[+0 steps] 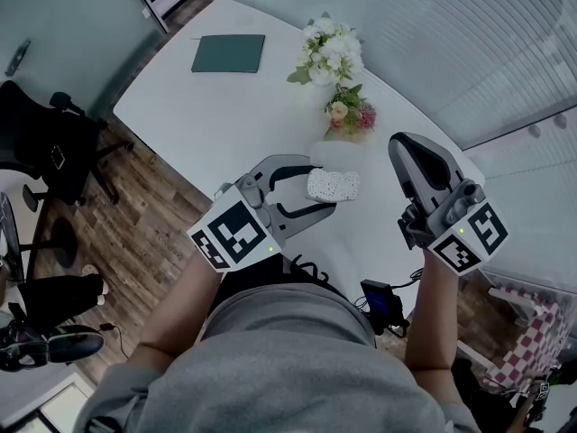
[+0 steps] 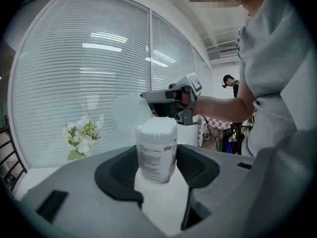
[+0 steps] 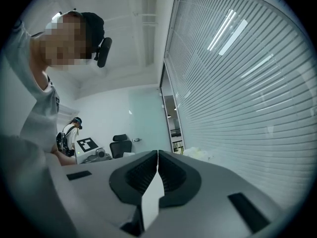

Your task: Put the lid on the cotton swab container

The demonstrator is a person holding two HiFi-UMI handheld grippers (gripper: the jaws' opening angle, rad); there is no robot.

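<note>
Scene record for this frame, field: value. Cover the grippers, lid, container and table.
left gripper: shut on container
container: uncapped, swabs showing at top
right gripper: jaws together, shut on lid by its edge
lid: near the container's top, not yet on
table: flowers, green folder

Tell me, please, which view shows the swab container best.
The left gripper view: the container stands close up between the left gripper's fingers, label and open, swab-filled top showing. The head view shows only its swab tips from above. The right gripper view misses it.
</note>
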